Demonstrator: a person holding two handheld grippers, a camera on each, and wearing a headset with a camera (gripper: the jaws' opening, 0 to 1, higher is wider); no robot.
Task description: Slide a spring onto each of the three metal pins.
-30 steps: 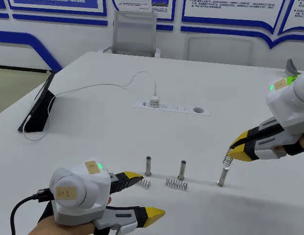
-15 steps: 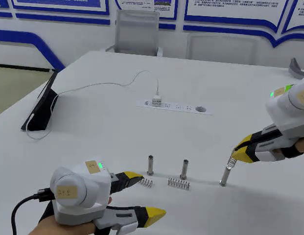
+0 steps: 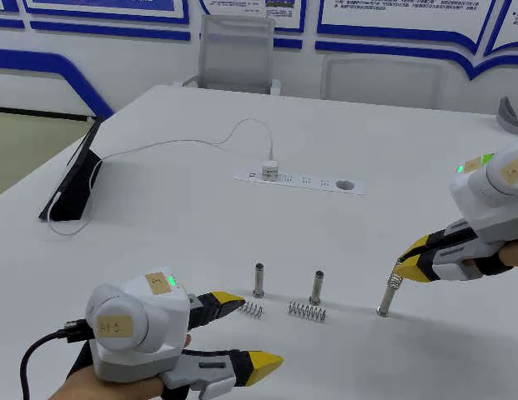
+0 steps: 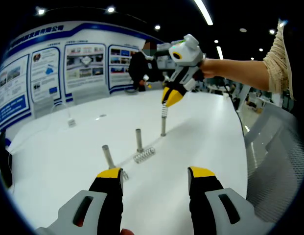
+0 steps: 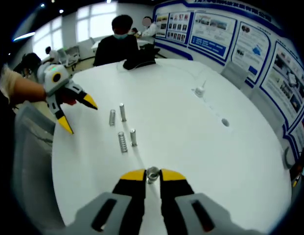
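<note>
Head view: the left claw hangs low over the white desk, held level, jaws spread wide, tips toward the left pin and the short spring lying beside it. A longer spring lies before the middle pin. The right claw slants down from the right, pinching a third spring at the top of the right pin. A power strip lies well behind.
</note>
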